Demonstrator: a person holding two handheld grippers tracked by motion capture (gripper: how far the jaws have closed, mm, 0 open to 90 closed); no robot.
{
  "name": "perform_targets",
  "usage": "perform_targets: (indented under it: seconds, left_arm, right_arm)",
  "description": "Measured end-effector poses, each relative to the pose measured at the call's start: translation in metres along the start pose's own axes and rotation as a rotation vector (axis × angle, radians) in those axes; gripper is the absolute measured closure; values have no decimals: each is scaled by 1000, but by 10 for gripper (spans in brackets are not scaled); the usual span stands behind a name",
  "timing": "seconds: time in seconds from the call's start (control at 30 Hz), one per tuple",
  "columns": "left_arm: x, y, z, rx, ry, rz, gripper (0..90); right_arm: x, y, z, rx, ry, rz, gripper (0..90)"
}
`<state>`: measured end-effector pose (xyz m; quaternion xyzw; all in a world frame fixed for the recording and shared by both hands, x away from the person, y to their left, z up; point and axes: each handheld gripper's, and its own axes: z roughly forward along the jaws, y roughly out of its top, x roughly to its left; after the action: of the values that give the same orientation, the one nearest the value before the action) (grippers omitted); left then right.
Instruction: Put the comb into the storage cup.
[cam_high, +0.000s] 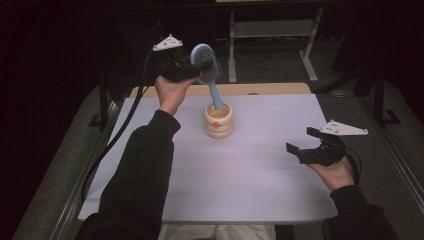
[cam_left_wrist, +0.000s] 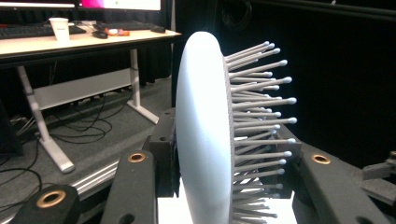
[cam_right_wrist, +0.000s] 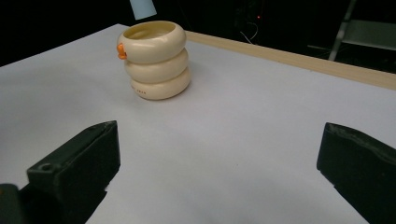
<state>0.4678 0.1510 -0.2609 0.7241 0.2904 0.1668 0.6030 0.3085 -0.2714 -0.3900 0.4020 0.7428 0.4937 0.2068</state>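
The left gripper (cam_high: 192, 67) clamps the head of a blue hairbrush (cam_high: 205, 62), raised over the worktop's (cam_high: 260, 165) far edge; its handle dips into a cream 3-ring holder (cam_high: 218, 121). The right gripper (cam_high: 302, 142) gapes wide and empty near the right edge.

It looks like a lab or recording workspace: dark curtains ring a white-covered table (cam_high: 260, 170), and beyond the left gripper's fingers (cam_left_wrist: 135, 186) stands a desk (cam_left_wrist: 88, 42) with white metal legs carrying keyboards, a monitor's lower edge and a paper cup (cam_left_wrist: 59, 28), loose cables (cam_left_wrist: 88, 126) trailing on grey carpet beneath.
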Motion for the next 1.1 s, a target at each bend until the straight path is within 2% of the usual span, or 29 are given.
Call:
perform_targets:
  seconds: [0.23,0.7,0.87,1.1]
  left_arm:
    - [1,-7,11,11,-5,0,561]
    - [1,-23,30,55,-9,4,561]
    - [1,-29,36,81,-6,18,560]
    - [4,-40,41,87,-15,1,560]
  right_arm:
    - [0,-8,-9,-5,-5,1,0]
    - [3,-15,-13,-13,2,-8,0]
    - [4,-18,-13,-13,2,-13,0]
    - [5,-22,-14,-5,6,-17,0]
